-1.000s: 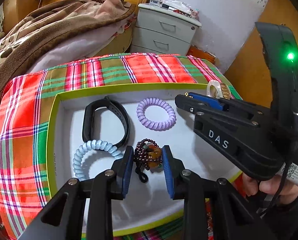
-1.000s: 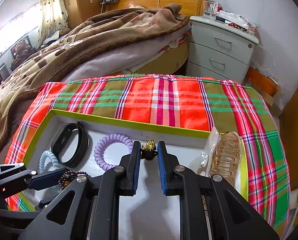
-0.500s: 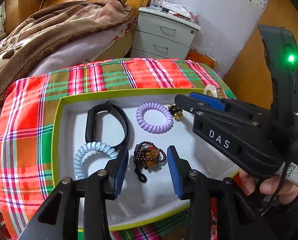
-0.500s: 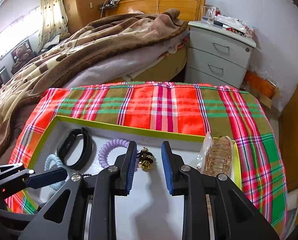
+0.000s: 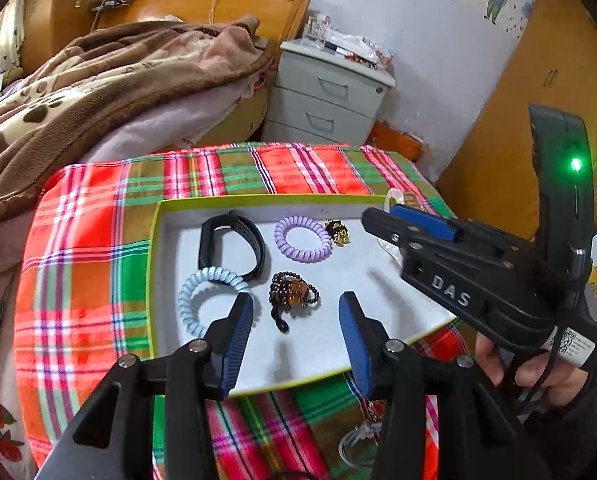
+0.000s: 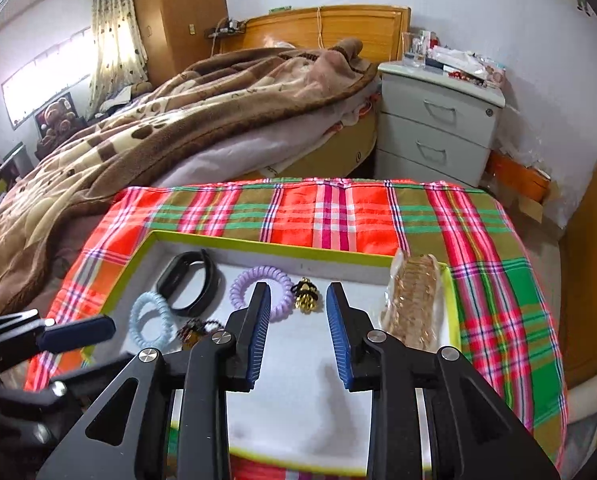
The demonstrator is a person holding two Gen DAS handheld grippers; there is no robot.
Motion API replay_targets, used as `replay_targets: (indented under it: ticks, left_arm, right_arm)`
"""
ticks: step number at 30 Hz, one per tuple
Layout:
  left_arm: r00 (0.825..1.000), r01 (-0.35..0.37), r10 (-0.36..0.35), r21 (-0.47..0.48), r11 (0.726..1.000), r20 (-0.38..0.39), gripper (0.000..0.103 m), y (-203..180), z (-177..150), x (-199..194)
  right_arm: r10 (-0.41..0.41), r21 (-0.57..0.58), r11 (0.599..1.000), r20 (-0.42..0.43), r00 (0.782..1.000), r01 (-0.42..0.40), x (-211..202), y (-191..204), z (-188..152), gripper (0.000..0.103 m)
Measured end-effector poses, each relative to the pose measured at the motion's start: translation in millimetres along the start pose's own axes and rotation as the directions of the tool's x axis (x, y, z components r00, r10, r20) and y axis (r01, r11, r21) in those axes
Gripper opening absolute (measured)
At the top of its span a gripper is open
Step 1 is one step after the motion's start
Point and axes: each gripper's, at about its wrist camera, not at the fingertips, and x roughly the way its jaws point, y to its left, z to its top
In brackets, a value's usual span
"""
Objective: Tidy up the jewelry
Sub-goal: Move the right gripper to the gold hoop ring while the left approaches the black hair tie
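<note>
Opening over the tray (image 5: 154,280), the left gripper (image 5: 294,320) frames the dark bead bracelet (image 5: 294,294) at frame centre, fingers empty; the right gripper (image 6: 294,320), also opening empty, frames the gold charm (image 6: 306,300). Lift both clear before reaching again.

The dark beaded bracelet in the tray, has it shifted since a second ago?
No. The beaded bracelet lies in the same spot beside the blue coil hair tie and below the black band; only the left gripper drew back, jaws opening.
</note>
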Motion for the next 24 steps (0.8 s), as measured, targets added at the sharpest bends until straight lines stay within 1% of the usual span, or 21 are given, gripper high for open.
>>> replay_targets:
  ticks: [6, 10, 14, 16, 20, 24]
  left_arm:
    - [0.999, -0.003, 0.004, -0.026, 1.000, 0.042, 0.047, 3.8, -15.1, -26.7]
    - [0.999, -0.017, 0.019, -0.047, 0.999, 0.047, 0.047, 9.7, -31.4, -38.8]
    - [0.999, -0.015, 0.018, -0.073, 0.997, 0.044, 0.047, 16.9, -48.8, -46.9]
    - [0.999, -0.028, 0.032, -0.092, 0.995, 0.044, 0.047, 20.7, -57.4, -50.7]
    - [0.999, -0.018, 0.023, -0.119, 0.993, 0.041, 0.047, 26.1, -74.2, -55.8]
    - [0.999, -0.026, 0.030, -0.141, 0.990, 0.025, 0.047, 31.6, -91.8, -58.7]
  right_arm:
    - [0.023, 0.001, 1.000, 0.017, 1.000, -0.023, -25.7, -2.5, -19.0, 0.030]
    - [0.041, 0.002, 0.999, 0.018, 0.999, -0.041, -38.4, -5.4, -38.6, 0.030]
    - [0.045, 0.012, 0.999, 0.002, 0.999, -0.045, -43.4, -8.9, -57.5, 0.030]
    - [0.065, 0.020, 0.998, -0.003, 0.998, -0.065, -45.2, -10.4, -67.3, 0.030]
    - [0.103, 0.041, 0.994, -0.029, 0.994, -0.101, -43.1, -10.6, -87.3, 0.030]
    - [0.109, 0.053, 0.993, -0.057, 0.992, -0.106, -37.8, -10.9, -99.5, 0.030]
